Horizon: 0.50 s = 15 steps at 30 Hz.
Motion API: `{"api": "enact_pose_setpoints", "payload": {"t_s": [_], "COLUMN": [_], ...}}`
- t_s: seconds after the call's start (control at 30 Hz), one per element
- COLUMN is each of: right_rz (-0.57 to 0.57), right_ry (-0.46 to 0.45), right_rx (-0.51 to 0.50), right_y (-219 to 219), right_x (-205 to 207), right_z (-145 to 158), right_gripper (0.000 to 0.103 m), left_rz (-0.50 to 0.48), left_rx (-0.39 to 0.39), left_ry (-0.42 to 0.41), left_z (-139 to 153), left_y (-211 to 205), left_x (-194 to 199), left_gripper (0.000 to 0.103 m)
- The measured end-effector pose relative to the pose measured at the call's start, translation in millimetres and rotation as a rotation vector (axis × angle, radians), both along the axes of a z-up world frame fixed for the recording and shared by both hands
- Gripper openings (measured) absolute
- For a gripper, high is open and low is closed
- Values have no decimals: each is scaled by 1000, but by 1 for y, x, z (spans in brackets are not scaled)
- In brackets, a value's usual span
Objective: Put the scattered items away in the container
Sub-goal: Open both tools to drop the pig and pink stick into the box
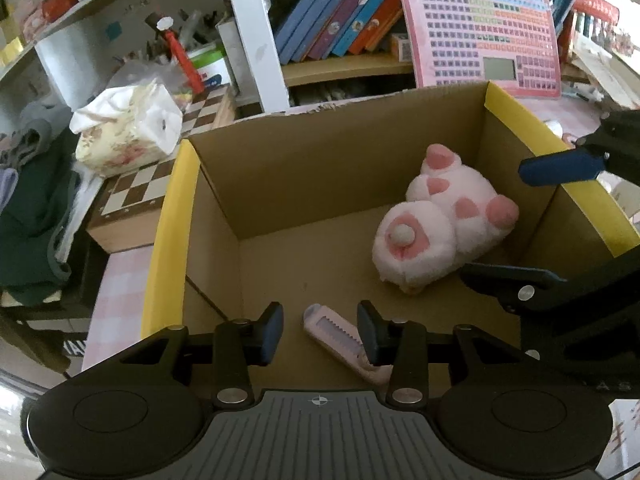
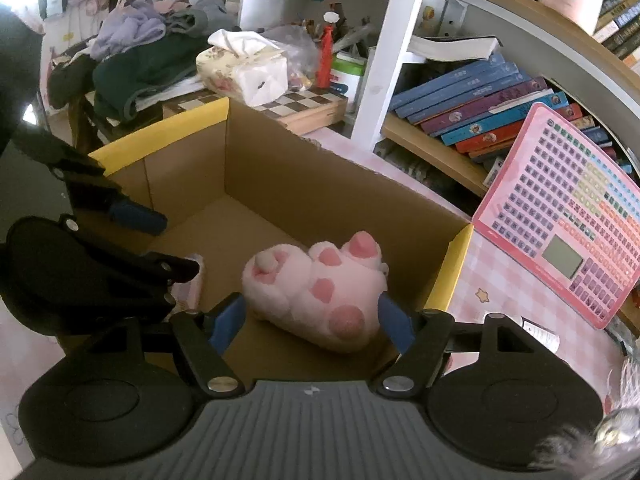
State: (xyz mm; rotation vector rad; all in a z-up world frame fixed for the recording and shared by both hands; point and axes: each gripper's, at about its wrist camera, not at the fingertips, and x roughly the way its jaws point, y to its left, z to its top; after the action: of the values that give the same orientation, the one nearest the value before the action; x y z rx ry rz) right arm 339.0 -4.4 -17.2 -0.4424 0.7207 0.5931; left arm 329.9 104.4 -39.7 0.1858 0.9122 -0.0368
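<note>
Cardboard box with yellow flap edges stands open on the pink checked table, holding a pink plush paw slipper near its right wall and a pink folding comb on the bare floor near the front. Left gripper hangs over the comb with jaws apart, empty. Right gripper hangs with jaws spread wide on either side of the slipper, not closed on it.

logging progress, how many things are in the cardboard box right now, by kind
Inside the brown cardboard box:
Pink and white plush paw toy: 1
Pink plastic folding comb: 1
Total: 2
</note>
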Motion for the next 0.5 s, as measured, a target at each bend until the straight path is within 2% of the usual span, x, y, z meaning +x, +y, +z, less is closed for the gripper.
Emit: {"api": "enact_pose_setpoints", "payload": {"t_s": [0.23, 0.3, 0.33, 0.37, 0.4, 0.47, 0.5], "right_rz": [34, 25, 13, 10, 8, -6, -15], "right_ry": [5, -16, -26, -29, -28, -35, -39], "right_rx": [-30, -41, -44, -42, -37, -26, -19], "right_y": [5, 3, 2, 1, 0, -2, -3], "right_x": [-6, -8, -9, -10, -11, -16, -19], "right_z": [-3, -2, -1, 1, 2, 7, 10], "right_gripper": [75, 85, 86, 86, 86, 86, 88], "left_rz": [-53, -44, -42, -40, -31, -8, -2], "left_rx": [38, 35, 32, 32, 40, 52, 48], "left_ry": [8, -7, -19, -33, -51, -90, -106], "left_z": [-1, 4, 8, 12, 16, 25, 30], "left_y": [3, 2, 2, 1, 1, 2, 3], "left_x": [-4, -9, -13, -16, -20, -29, -33], "left_gripper": [41, 43, 44, 49, 58, 67, 68]}}
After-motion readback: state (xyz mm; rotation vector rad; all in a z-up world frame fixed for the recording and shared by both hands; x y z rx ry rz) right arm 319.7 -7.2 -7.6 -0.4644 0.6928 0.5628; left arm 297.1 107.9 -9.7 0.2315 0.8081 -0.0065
